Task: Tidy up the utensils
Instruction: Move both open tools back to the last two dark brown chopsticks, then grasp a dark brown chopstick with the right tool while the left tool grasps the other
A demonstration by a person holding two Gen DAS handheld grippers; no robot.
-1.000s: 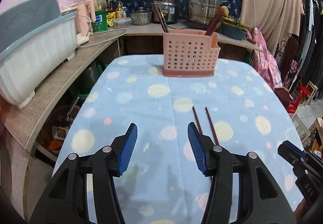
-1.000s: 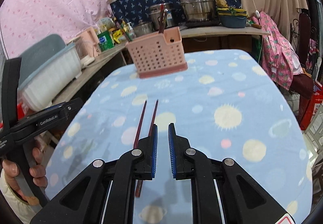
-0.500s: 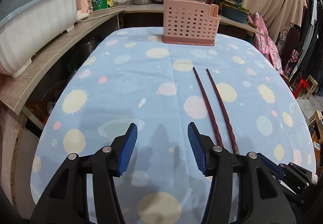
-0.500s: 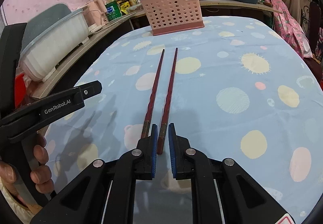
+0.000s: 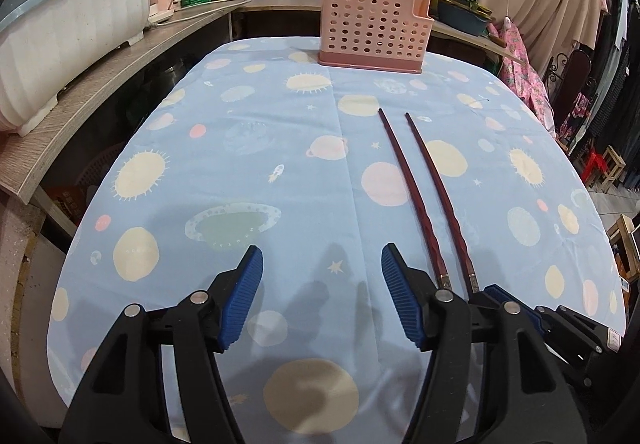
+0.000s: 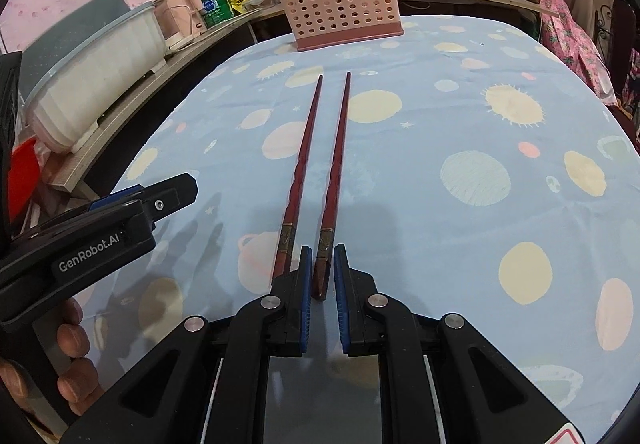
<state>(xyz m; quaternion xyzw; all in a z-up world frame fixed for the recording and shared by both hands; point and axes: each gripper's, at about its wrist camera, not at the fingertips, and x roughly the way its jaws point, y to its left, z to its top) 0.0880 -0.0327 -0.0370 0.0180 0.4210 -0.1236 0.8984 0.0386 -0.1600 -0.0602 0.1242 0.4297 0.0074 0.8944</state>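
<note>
On the bench (image 5: 280,116), under a blue cloth with suns and planets, two dark red chopsticks (image 6: 316,164) lie side by side, close but not touching. Their thin tips point at the pink holder (image 5: 374,28) that stands at the far end, well apart from them. Their thick ends, each with a small metal band, lie nearest the person.

Going from left to right, the left hand-held gripper (image 5: 322,296) comes first. Its jaws have just been opening and now stand fairly wide. Nothing is between them, only bare cloth. The left chopstick (image 5: 412,196) lies just beside its right finger.

Next comes the right hand-held gripper (image 6: 320,284). Its jaws are set narrow, with a thin gap. The thick end of the right chopstick (image 6: 334,180) sits in that gap. The blue pads look very near the stick, but the pictures do not show them pressing on it, so it does not look held. The left chopstick's end slips behind the left finger.

The sticks look light, thin and stiff. They will likely not bend, but their smooth sides may slip or roll. The thick end near the metal band looks like the best place to pinch. Held so far back, the long front part may swing down.
</note>
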